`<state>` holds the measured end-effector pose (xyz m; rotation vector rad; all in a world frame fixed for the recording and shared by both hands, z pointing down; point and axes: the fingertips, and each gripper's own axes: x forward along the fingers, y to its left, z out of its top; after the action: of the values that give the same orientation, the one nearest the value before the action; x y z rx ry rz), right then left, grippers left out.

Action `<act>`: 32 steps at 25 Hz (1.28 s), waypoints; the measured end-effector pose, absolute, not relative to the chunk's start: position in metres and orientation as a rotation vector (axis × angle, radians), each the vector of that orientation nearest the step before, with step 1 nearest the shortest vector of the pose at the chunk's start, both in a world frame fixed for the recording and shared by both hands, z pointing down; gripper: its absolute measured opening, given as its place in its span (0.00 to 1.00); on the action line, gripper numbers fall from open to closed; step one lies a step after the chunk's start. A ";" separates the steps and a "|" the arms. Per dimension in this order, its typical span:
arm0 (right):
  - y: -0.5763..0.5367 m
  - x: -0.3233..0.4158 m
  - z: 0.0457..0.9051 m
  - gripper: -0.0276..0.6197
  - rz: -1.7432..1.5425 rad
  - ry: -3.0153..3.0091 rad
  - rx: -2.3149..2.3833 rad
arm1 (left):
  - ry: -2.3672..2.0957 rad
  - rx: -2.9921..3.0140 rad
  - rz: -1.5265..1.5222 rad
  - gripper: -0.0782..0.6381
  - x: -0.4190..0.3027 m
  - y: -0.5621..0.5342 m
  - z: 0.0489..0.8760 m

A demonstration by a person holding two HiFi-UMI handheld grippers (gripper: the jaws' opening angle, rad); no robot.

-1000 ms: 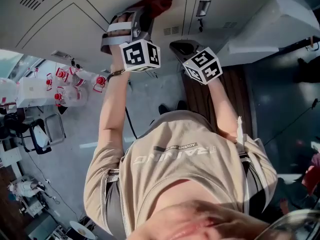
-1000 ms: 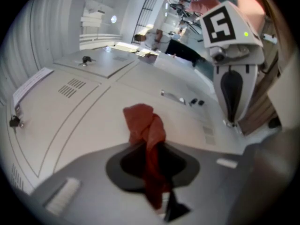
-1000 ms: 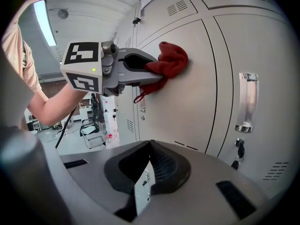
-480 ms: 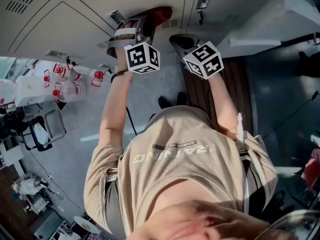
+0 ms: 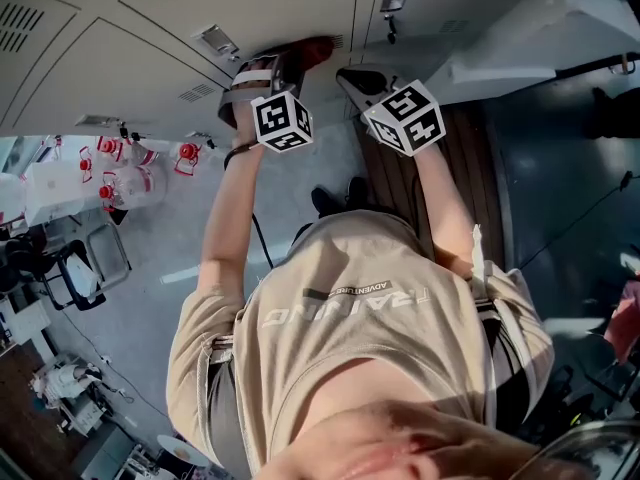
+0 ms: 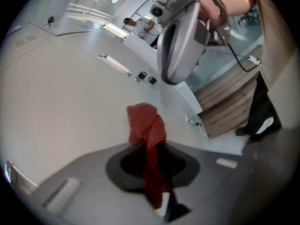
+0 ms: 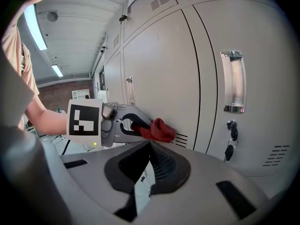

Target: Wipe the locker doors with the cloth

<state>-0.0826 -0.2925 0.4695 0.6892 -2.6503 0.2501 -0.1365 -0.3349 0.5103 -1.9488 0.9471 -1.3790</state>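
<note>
A red cloth (image 5: 314, 50) is bunched in my left gripper (image 5: 298, 58), which is shut on it and presses it against a grey locker door (image 5: 270, 3). In the left gripper view the cloth (image 6: 146, 125) stands up from the jaws and touches the door (image 6: 56, 93). My right gripper (image 5: 352, 76) hovers just to the right, shut and empty, a little off the lockers. The right gripper view shows its jaws (image 7: 151, 145) closed together, with the left gripper (image 7: 139, 124) and the cloth (image 7: 160, 131) beside the door's vent slots (image 7: 180, 140).
A metal handle (image 7: 233, 81) and a lock with a hanging key (image 7: 230, 150) sit on the adjacent door. Further lockers run left. A wooden bench (image 5: 400, 193) lies under my right arm. A cart with red-capped bottles (image 5: 120, 173) stands on the floor at left.
My left gripper has slid the cloth along the door toward the vent slots. The right gripper has kept pace beside it, still shut.
</note>
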 end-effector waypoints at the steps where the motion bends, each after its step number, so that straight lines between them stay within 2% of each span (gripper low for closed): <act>1: -0.293 -0.082 0.471 0.06 0.253 -2.647 0.692 | 0.940 -1.955 -1.386 0.20 -0.136 -0.335 0.515; 13: -0.294 -0.057 0.489 0.06 0.305 -2.598 0.754 | 0.894 -2.048 -1.500 0.20 -0.135 -0.334 0.596; 19: -0.285 -0.053 0.499 0.06 0.332 -2.582 0.762 | 0.879 -2.073 -1.533 0.20 -0.134 -0.332 0.611; 25: -0.271 -0.060 0.496 0.06 0.314 -2.592 0.741 | 0.847 -2.080 -1.561 0.20 -0.132 -0.320 0.596; 32: -0.269 -0.070 0.466 0.06 0.229 -2.640 0.748 | 0.952 -1.984 -1.450 0.20 -0.130 -0.313 0.509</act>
<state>-0.0701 -0.2688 0.4665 0.7484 -2.6398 0.2292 -0.1301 -0.3125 0.5092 -1.9840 0.9522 -1.4495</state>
